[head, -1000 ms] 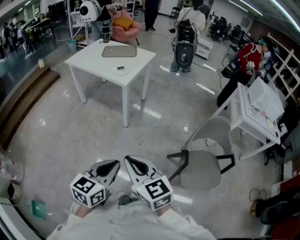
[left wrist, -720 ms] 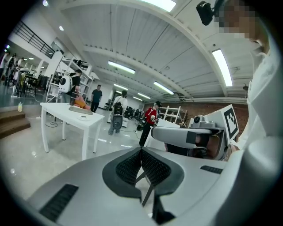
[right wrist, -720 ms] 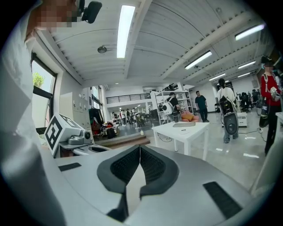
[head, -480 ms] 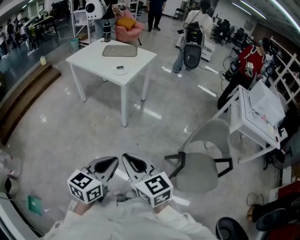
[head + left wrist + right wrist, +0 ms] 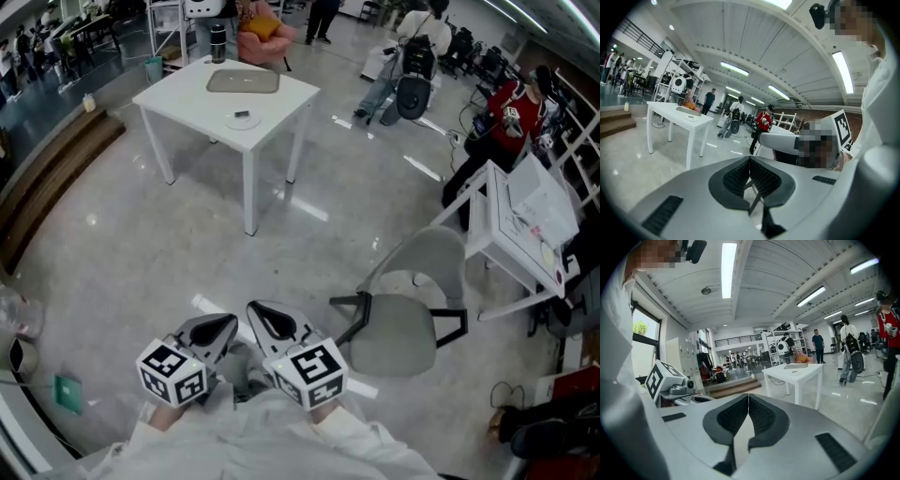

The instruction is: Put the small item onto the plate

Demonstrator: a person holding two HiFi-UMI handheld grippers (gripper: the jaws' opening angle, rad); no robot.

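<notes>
Left gripper [image 5: 232,322]: jaws clenched tight together, nothing between them. Right gripper [image 5: 253,309]: jaws likewise pressed together, empty. Both well apart from the white desk [image 5: 187,94].

a person in a pale off-white long-sleeved top [image 5: 267,442] works with two smooth, light grey plastic-shelled tools, the left gripper [image 5: 228,325] and the right gripper [image 5: 254,315]. each shell tapers to a rounded beak lined with black cross-hatched rubber pads [image 5: 736,177]. narrow black ribbed strips [image 5: 833,445] are set into the grey casing. behind each beak sits a white cube printed with bold black square markers: the left cube [image 5: 172,373] and the right cube [image 5: 315,373].
</notes>
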